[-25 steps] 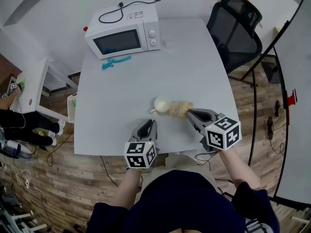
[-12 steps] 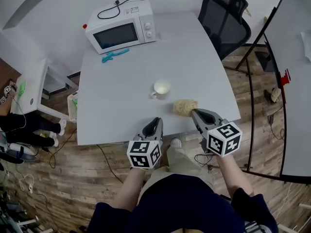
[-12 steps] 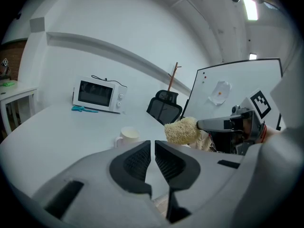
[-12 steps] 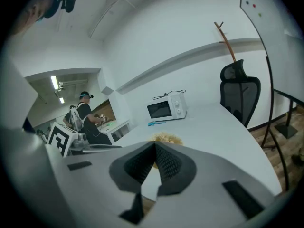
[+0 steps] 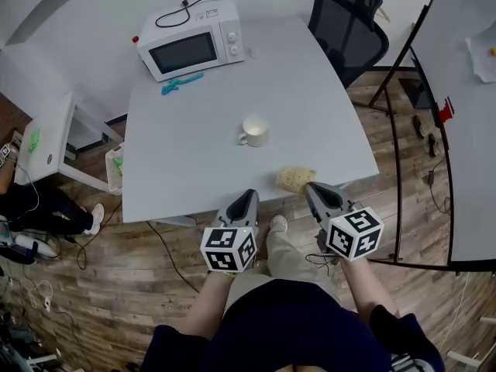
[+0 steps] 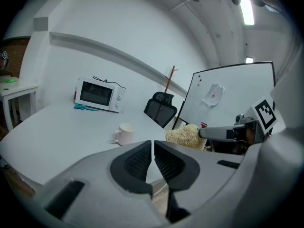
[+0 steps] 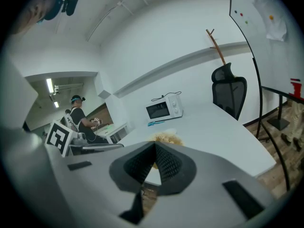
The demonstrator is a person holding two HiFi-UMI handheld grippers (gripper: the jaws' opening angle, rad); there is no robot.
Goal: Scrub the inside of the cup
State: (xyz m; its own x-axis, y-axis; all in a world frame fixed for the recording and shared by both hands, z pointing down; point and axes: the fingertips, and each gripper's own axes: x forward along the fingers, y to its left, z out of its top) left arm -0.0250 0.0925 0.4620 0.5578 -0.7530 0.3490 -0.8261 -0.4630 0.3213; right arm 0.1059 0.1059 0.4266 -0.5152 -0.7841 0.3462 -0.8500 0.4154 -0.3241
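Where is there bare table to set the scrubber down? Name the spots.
Bare: right of the cup toward the chair side, and the table's left half between the teal tool and the near edge. Crowded only around the microwave.

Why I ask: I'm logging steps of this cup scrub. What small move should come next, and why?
Probably lower the right tool and set the yellow fibrous scrubber on the pale grey table. The tool is shut on the scrubber, which has drawn away from the white ceramic cup to the near edge; the cup stands upright, untouched.
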